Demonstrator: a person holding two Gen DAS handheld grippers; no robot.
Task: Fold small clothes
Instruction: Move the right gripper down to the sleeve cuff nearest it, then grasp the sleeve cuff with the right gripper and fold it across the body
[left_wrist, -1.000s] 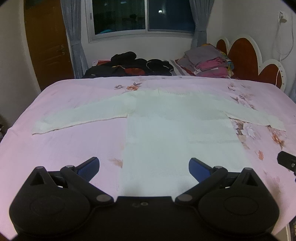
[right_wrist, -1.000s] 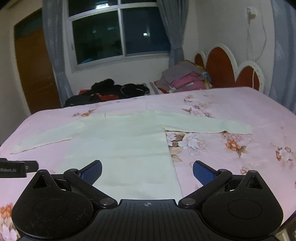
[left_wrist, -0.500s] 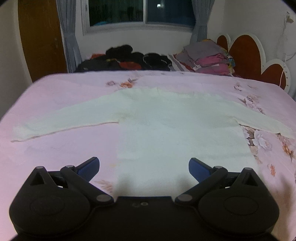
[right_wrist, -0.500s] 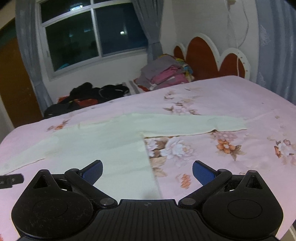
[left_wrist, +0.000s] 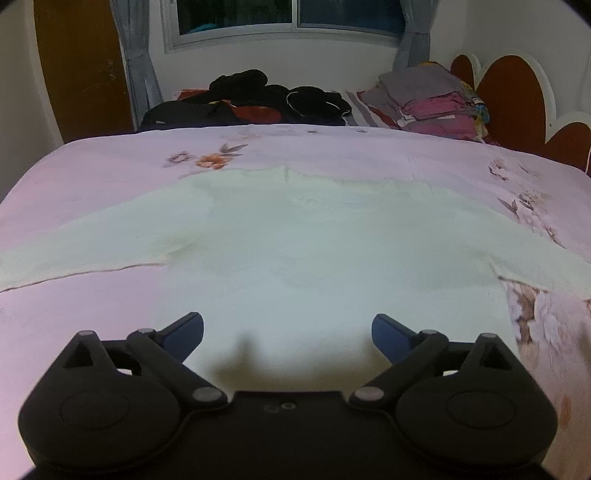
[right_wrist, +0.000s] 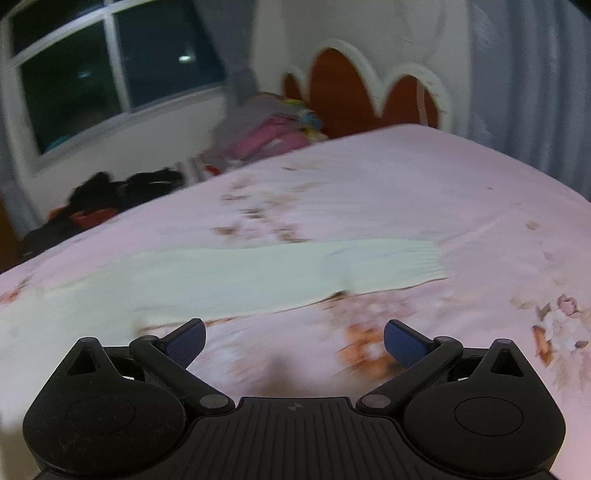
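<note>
Pale shirt (left_wrist: 295, 258) spread flat on bed (left_wrist: 92, 166); left gripper (left_wrist: 288, 328) held wide above it, right gripper (right_wrist: 294, 341) closing (nothing between) near sleeve (right_wrist: 369, 266).

You'll find no readable text, label or number on anything here; the right wrist view is motion-blurred, so small print there may simply be lost
</note>
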